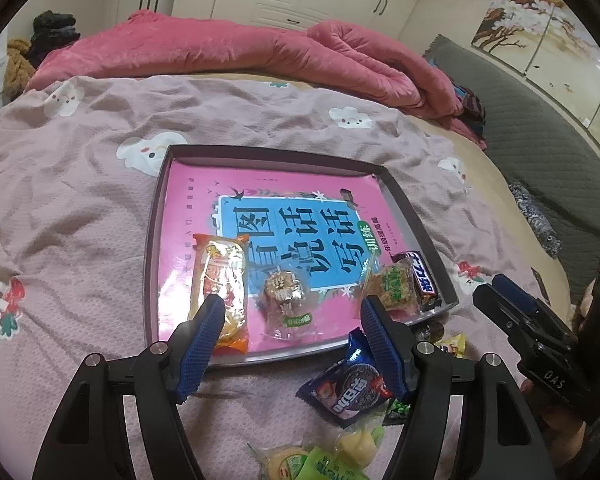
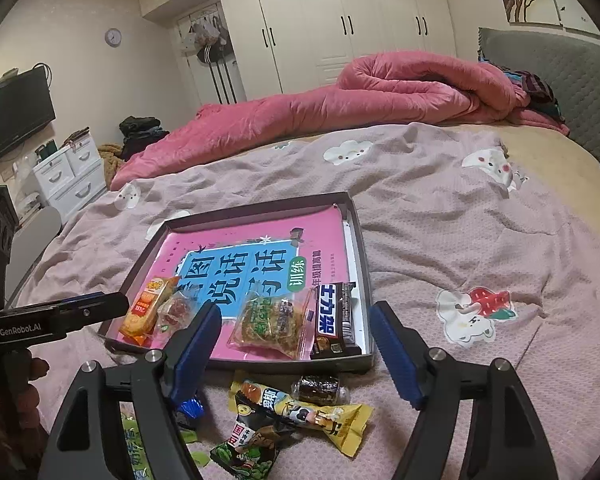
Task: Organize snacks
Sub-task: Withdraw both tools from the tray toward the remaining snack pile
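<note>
Blue-padded left gripper [image 1: 292, 312] wide open above tray [image 1: 152, 240], right gripper [image 2: 296, 324] wide open over loose snacks [image 2: 296, 412]

Left gripper [image 1: 292, 316] and right gripper [image 2: 296, 326], black angular frames, ribbed blue finger pads, silver round screws, white "GenRobot.AI" and "DAS" lettering on the bodies

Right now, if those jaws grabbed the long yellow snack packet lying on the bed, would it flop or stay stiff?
The yellow packet would probably bend some: its crinkled end flaps look like thin film. It seems light, and the glossy wrapper may slide a little between the jaws.
</note>
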`<state>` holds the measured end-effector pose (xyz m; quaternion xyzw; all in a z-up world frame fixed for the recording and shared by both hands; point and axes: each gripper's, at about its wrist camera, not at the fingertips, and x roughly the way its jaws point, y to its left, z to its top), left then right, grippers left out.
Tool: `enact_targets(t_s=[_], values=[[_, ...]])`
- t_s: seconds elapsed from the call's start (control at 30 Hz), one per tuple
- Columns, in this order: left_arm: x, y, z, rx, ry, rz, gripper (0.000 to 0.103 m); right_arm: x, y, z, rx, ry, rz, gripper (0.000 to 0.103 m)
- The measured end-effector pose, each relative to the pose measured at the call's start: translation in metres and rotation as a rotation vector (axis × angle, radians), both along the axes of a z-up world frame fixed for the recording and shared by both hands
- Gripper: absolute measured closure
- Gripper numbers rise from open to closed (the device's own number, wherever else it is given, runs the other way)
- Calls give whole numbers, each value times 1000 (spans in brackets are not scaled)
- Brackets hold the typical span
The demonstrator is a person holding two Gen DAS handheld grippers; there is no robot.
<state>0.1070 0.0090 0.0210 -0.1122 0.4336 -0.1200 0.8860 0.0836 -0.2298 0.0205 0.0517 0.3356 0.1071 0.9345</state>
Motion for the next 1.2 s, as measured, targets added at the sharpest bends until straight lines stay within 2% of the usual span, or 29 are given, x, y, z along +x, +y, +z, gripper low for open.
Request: enact_targets(t_s=[0.3,0.73,1.2], values=[[-10,-3,3,6,-11,-13,31,-16,-1,2,0,-4,2,26],[-22,-7,7,23,-16,-28,31,-37,18,-1,-34,7,69,26],[-33,-13,7,40,-7,-54,31,-46,22,-2,-39,24,91,26]])
